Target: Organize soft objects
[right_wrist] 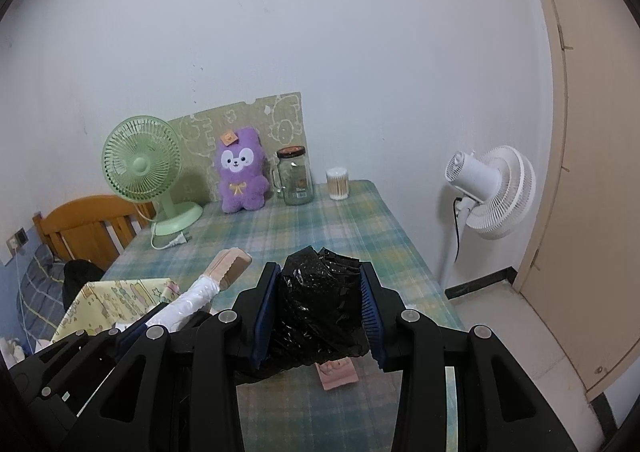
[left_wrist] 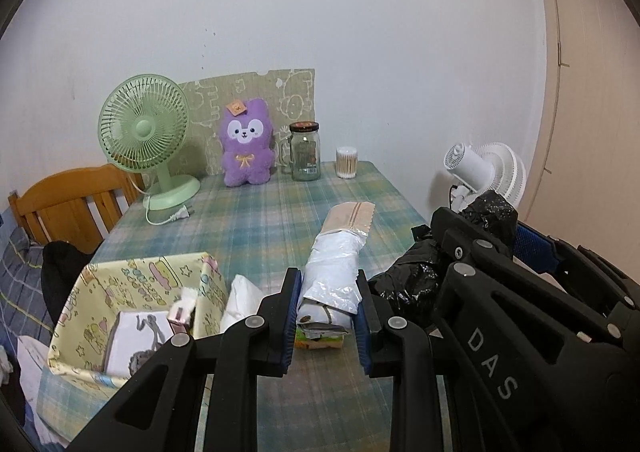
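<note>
Both loads are up off the table: the left gripper (left_wrist: 326,316) pinches a white packet (left_wrist: 334,272), the right gripper (right_wrist: 320,316) squeezes crumpled black bags (right_wrist: 320,304), likely bound next for the near-left patterned box (left_wrist: 100,292).

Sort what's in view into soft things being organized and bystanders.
In the job: white plastic packet in the left gripper; black plastic bags in the right gripper; patterned storage box.
Lying about: green desk fan, purple plush toy, glass jar, cotton swab tub, white standing fan.
</note>
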A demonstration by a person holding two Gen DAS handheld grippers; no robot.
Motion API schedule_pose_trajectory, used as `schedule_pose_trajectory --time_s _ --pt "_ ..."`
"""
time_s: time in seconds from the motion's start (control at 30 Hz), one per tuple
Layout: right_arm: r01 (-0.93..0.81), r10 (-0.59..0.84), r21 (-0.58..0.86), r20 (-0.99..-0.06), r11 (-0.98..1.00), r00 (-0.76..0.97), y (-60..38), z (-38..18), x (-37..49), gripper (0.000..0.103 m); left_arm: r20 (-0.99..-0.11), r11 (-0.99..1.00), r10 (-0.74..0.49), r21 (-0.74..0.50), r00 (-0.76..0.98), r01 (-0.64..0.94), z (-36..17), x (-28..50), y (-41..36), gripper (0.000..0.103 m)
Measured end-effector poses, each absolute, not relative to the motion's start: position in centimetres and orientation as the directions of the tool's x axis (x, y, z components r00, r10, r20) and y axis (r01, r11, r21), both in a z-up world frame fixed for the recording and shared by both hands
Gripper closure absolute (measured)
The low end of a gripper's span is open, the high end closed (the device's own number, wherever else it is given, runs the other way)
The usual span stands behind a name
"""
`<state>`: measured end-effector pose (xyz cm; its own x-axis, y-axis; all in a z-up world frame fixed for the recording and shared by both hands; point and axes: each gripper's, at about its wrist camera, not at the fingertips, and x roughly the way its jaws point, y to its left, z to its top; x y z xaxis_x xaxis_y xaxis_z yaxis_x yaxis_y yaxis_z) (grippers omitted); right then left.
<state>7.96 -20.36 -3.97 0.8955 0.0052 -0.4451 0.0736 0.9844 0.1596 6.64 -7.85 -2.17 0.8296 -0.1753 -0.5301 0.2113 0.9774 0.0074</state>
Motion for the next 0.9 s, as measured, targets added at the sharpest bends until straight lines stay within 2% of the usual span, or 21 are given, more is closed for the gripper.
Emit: schedule_pose_trajectory --time_s 0.57,0.9 --pt "-0.007 0.064 0.133 -0.428 0.991 0.902 -16.1 -2.4 9.4 0.060 -0.504 0.987 -0.130 0.017 0.854 0.160 -0.8 7.4 -4.0 0.079" --pt "-0.097 0.146 0.137 -0.418 0.986 0.897 -11.9 -1.7 11.0 0.060 -0.497 0.996 -0.053 0.035 0.866 0.082 -0.2 8.1 0.2 0.079"
